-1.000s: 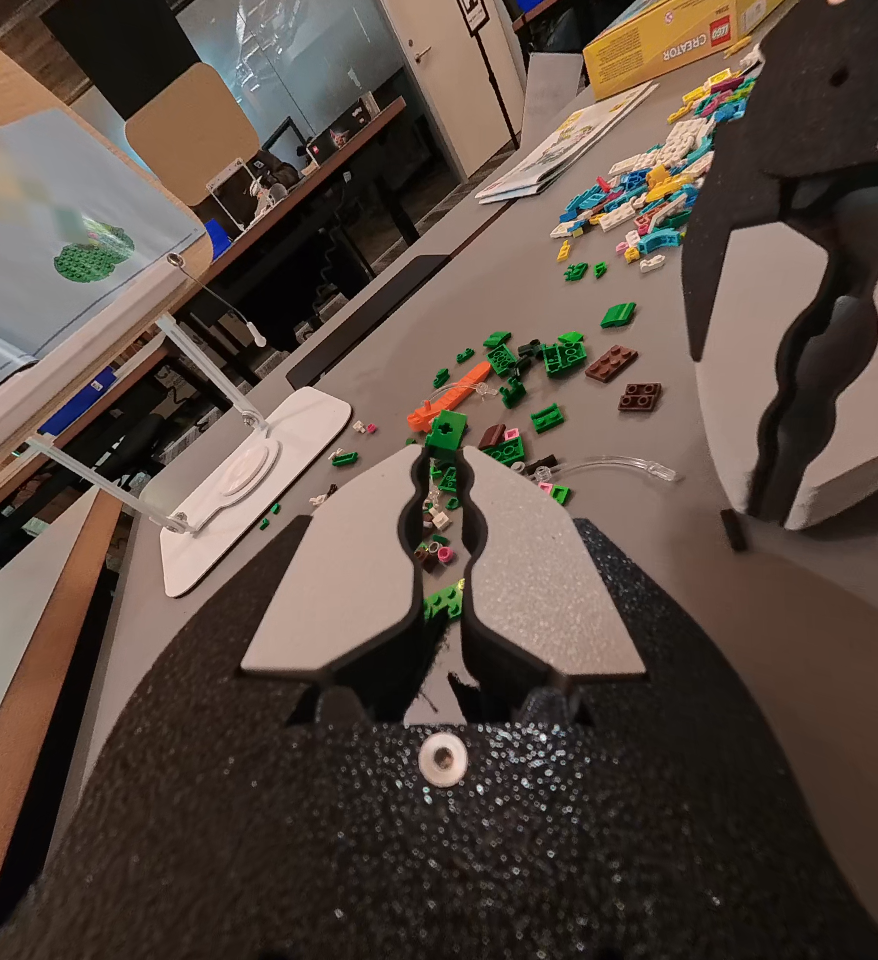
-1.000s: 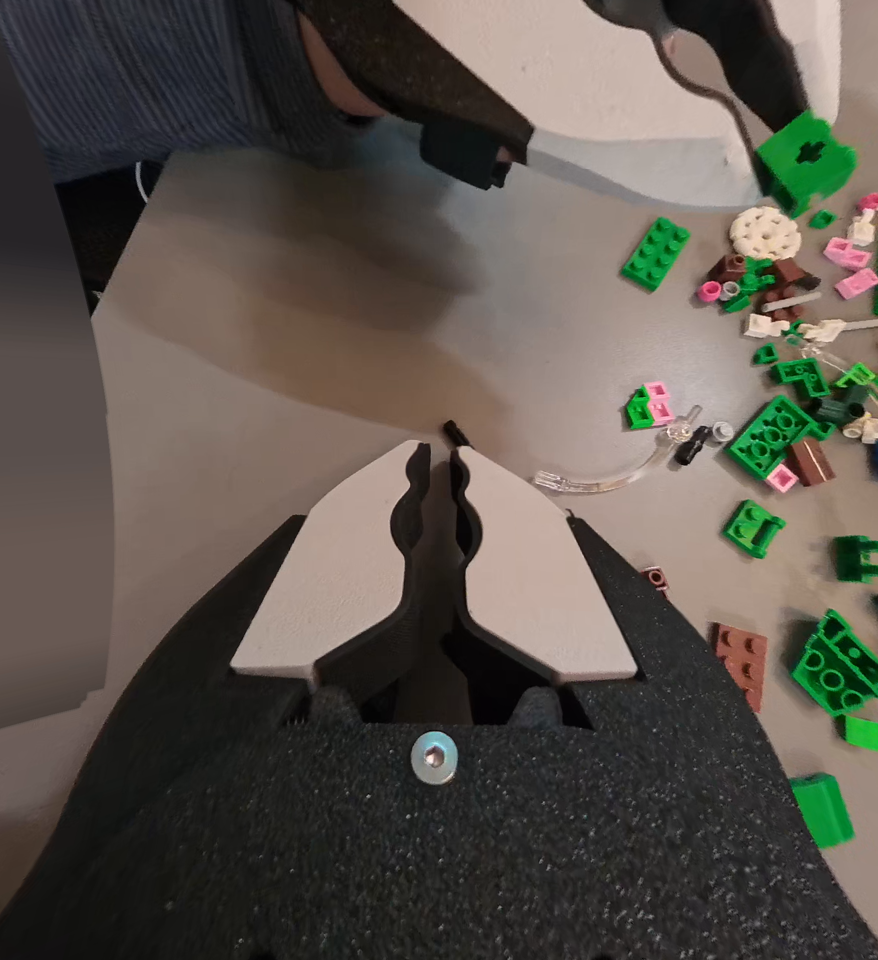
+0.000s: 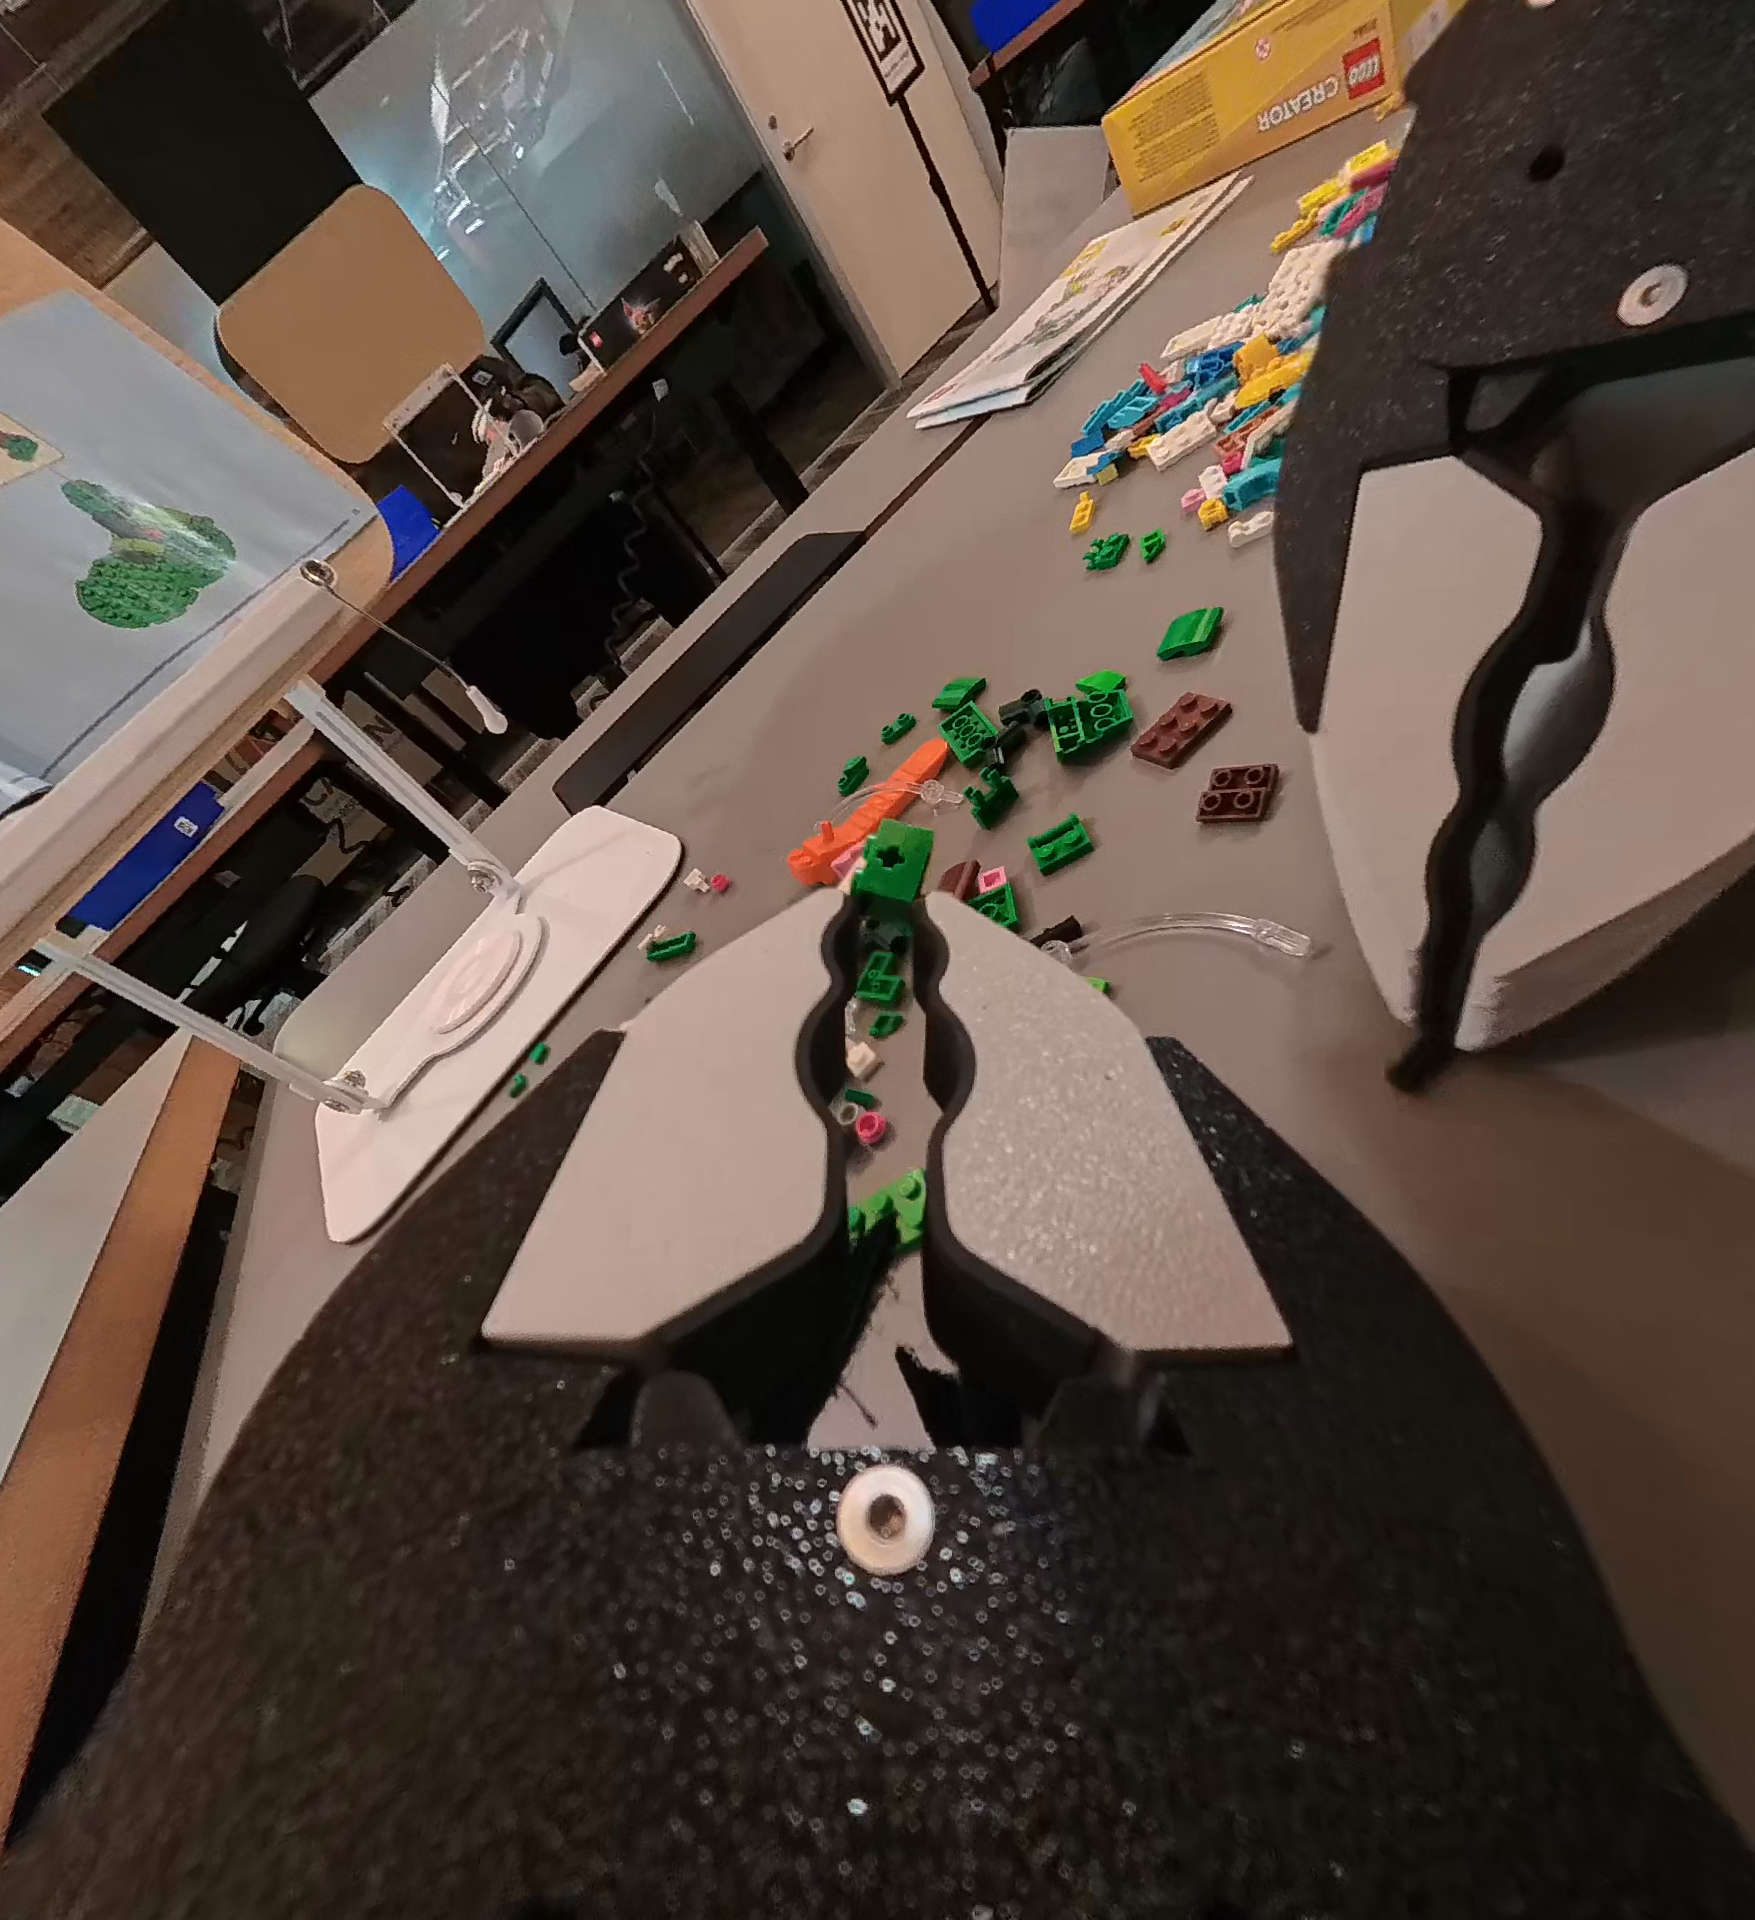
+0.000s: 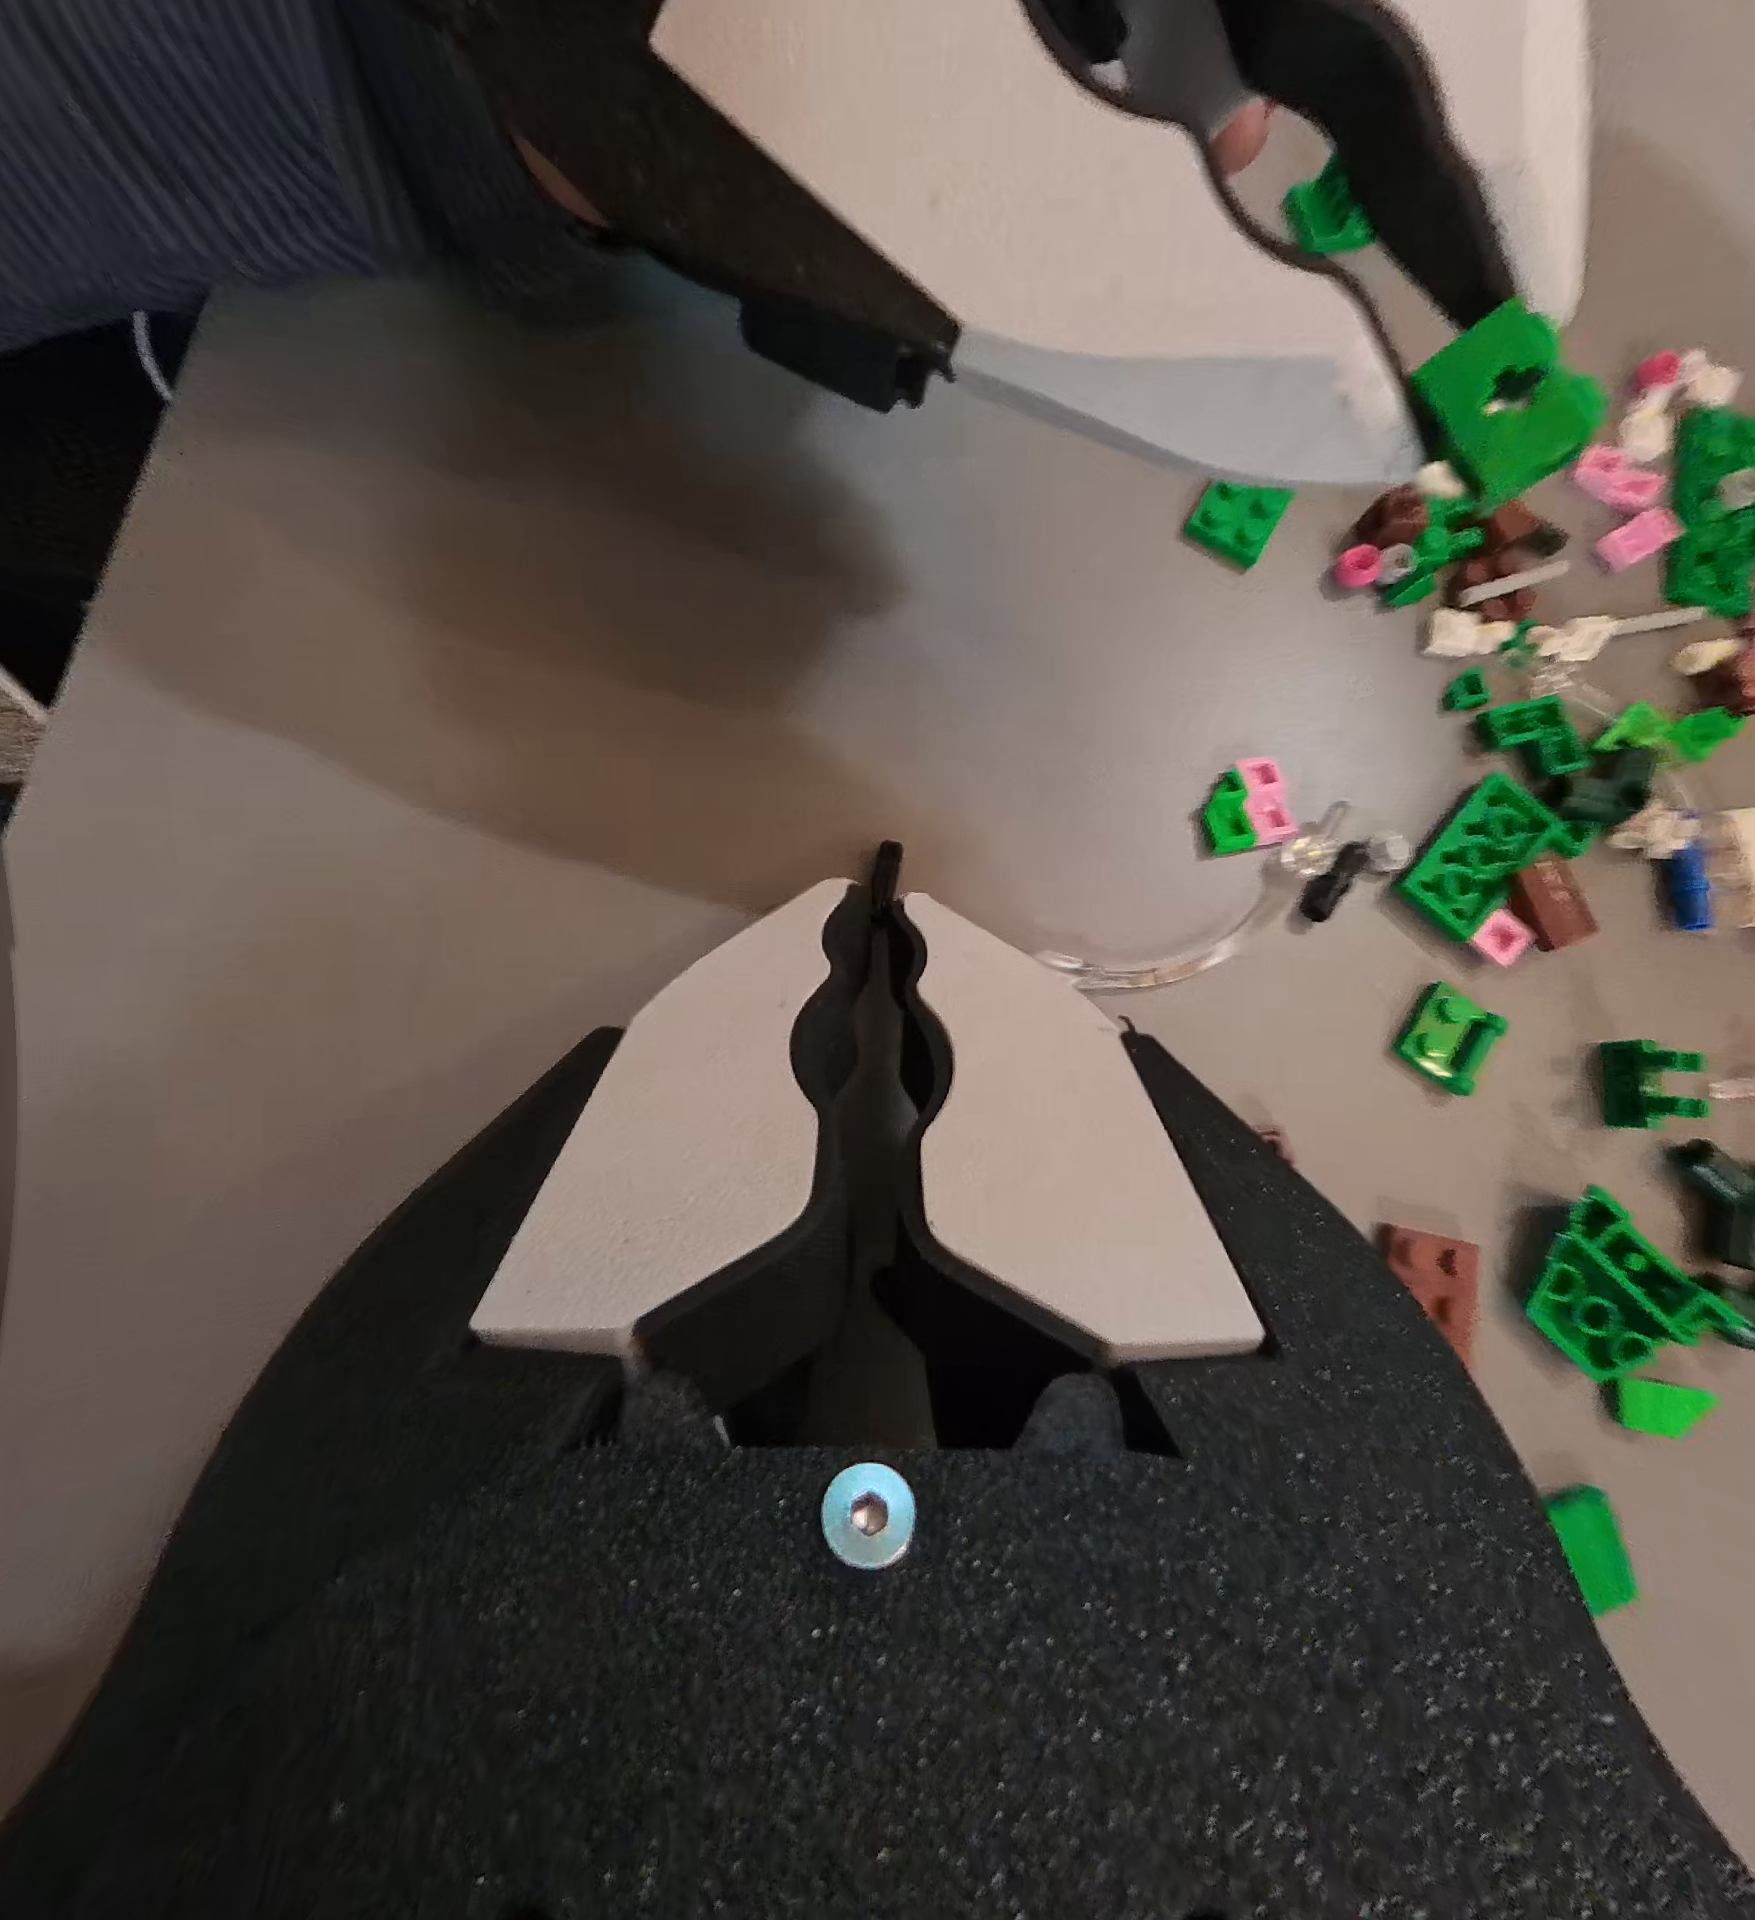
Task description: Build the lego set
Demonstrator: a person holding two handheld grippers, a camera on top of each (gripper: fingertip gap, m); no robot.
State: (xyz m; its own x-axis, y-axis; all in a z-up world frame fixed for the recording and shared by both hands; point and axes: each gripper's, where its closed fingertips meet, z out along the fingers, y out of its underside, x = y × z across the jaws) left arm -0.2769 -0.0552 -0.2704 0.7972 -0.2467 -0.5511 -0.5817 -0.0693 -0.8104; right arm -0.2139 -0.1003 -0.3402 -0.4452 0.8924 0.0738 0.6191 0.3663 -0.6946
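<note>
The right gripper [image 4: 885,896] has just snapped in! A second ago its jaws stood a little apart behind the tiny black pin [image 4: 887,864]; now they are pinched onto it, the pin's tip poking out past the tips. In the left wrist view the pin [image 3: 1413,1065] hangs at that gripper's tips just above the grey surface [image 3: 1475,1299], so I'd call the pick made.

Over on the other side, the left gripper [image 3: 885,902] holds firm, jaws narrow on the green brick [image 3: 891,858] with the cross-shaped hole (same grasp as a second ago, no slip). From the right wrist view that brick [image 4: 1496,410] sits at the left gripper's tips, above the loose pile of green, pink and brown pieces [image 4: 1621,727] toward the surface's right side.

What it means: 2 parts in hand, 1 each, and the likely step is mating pin to hole. That calls for careful alignment, since the pin is tiny and could twist in the jaws.

The instruction booklet on its stand [image 3: 125,540] waits at the left edge; the yellow box [image 3: 1257,94] sits at the far edge.
</note>
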